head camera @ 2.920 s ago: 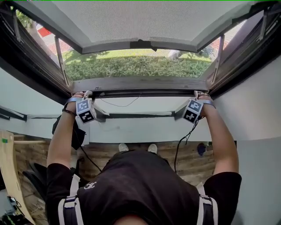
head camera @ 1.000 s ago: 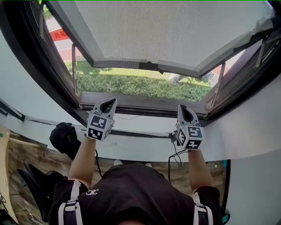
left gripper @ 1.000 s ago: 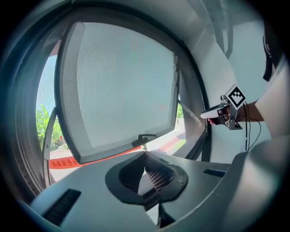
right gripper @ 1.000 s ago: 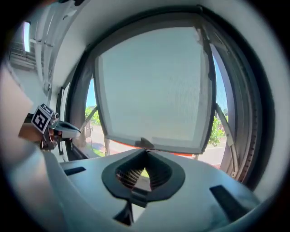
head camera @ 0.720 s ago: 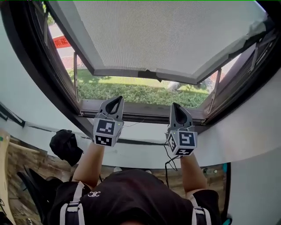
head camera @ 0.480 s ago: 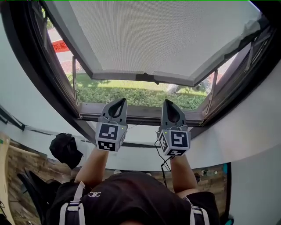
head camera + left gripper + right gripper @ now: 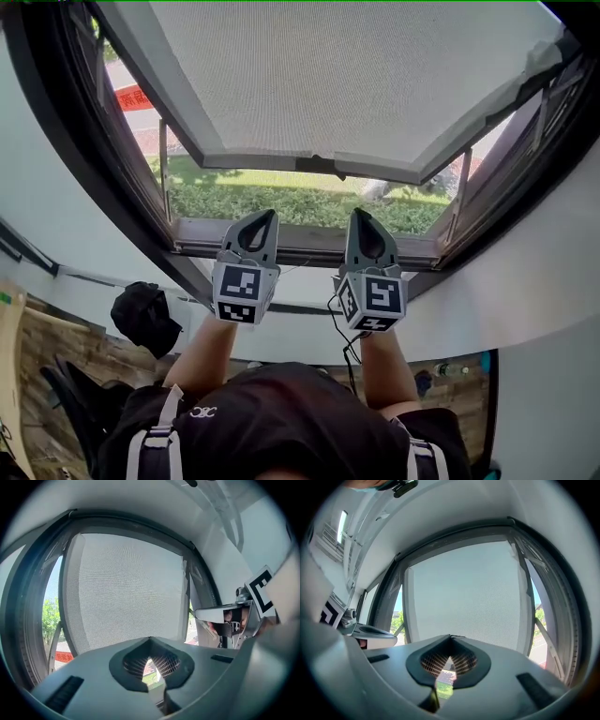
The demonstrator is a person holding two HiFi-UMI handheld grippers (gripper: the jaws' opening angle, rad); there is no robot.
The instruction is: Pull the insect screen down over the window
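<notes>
Wall (image 7: 525,309): pale and smooth, wrapping the window on both sides and below the sill.
Window frame (image 7: 56,141): dark, set deep in the wall, with a grey lower rail running behind the two grippers.
Insect screen (image 7: 356,75): fine grey mesh covering the upper part of the opening. Its grey bottom bar (image 7: 253,161) hangs partway down, with a dark handle (image 7: 314,167) at its middle.
Gap under the bar: open to the outside, showing a green hedge (image 7: 281,202) in bright sun.
Floor (image 7: 66,361): wooden planks, far below the sill.
Person (image 7: 281,422): black top, both forearms raised towards the window.
Left gripper (image 7: 263,216): jaws together with nothing between them, pointing at the gap, below the bar and apart from it.
Right gripper (image 7: 360,216): jaws likewise closed and empty, just beside the left one and at the same height.
Black bag (image 7: 145,317): on the floor at the left.
Cable (image 7: 339,323): dark, hanging from the right gripper.
</notes>
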